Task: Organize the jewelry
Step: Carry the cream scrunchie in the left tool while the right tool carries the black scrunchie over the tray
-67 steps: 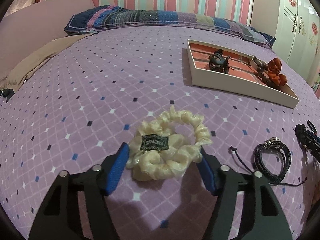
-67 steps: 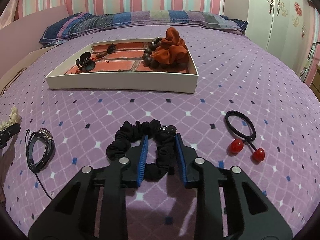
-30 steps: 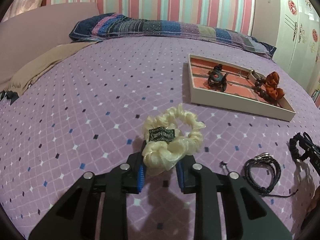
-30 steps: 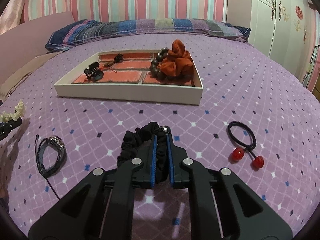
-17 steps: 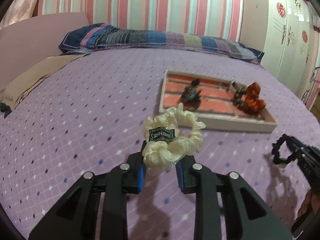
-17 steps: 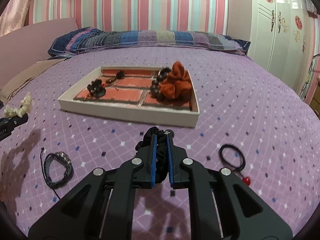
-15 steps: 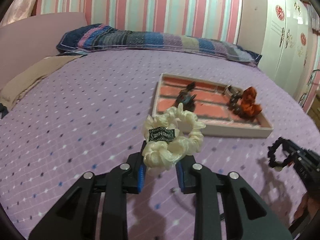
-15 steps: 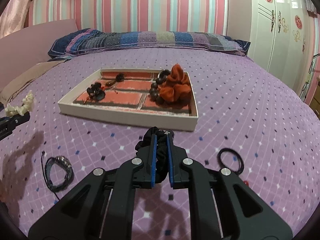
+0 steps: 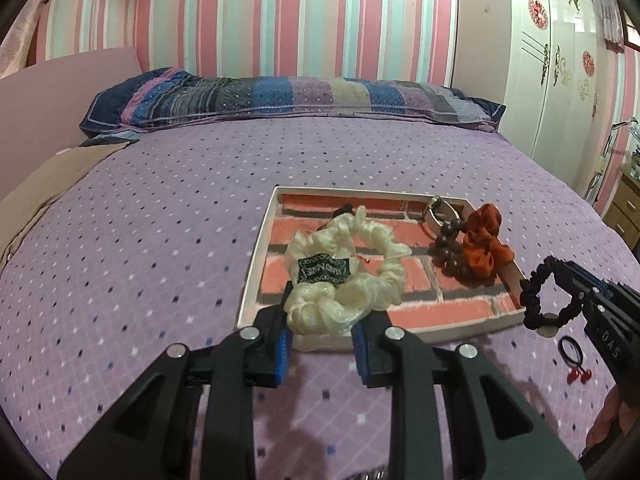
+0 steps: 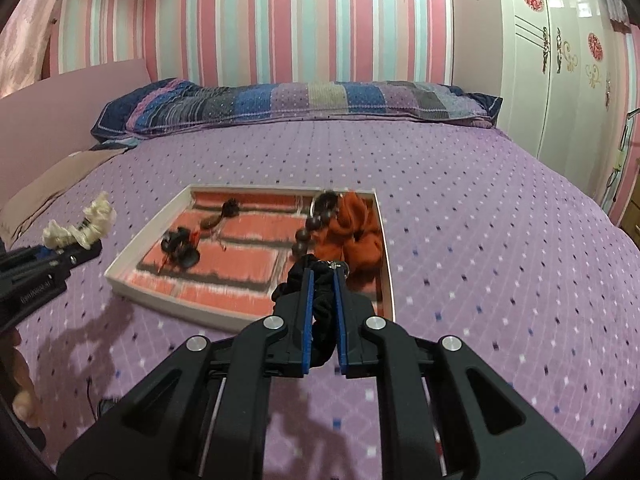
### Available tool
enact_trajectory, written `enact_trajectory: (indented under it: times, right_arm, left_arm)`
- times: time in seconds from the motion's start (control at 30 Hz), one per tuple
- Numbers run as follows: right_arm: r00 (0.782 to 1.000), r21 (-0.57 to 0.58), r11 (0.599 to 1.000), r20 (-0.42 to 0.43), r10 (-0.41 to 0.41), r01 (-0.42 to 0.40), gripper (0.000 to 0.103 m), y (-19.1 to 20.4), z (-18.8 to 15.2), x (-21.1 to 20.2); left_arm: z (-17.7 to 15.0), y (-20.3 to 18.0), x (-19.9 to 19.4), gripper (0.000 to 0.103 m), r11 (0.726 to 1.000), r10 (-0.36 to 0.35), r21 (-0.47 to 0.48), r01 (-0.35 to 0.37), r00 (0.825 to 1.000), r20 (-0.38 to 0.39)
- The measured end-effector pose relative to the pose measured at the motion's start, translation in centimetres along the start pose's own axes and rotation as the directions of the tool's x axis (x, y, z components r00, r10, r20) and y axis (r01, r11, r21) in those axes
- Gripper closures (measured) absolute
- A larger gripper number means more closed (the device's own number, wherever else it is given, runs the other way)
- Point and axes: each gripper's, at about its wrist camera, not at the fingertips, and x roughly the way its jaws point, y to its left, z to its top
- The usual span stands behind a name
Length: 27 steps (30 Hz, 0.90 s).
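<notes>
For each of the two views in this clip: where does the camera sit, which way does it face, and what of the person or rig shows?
Left wrist: sits on the left tongs, facing the tray and striped wall; shows them gripping the cream scrunchie, with the right tongs at the right edge.
Right wrist: sits on the right tongs, facing the same way; shows them gripping the black scrunchie, the left tongs and a hand at the left edge.
Shared: tray, orange scrunchie, pillow.
</notes>
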Motion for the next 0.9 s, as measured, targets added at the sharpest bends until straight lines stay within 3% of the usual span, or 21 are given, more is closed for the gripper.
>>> enact_trajectory:
  times: [0.33,0.57,0.9]
  right_arm:
    - [0.999,0.037,0.999,-0.046,-0.018,0.02,0.093,-0.3,1.6,6.1]
    - [0.989,0.049,0.997,-0.142,-0.05,0.057,0.093,-1.5,0.5,9.3]
    - [0.976,0.062,0.995,-0.21,-0.063,0.078,0.093,-2.3,-1.1,11.1]
  left_arm:
    - [0.5,-0.4,5.8,0.077,1.0,-0.014,0.007,0.015,0.996,-0.087]
    - [-0.5,0.8,9.9,0.077,0.999,-0.035,-0.027,0.031,0.983,-0.182]
    - [-1.0,1.1,12.1,0.077,1.0,0.0,-0.017,-0.004,0.974,-0.228]
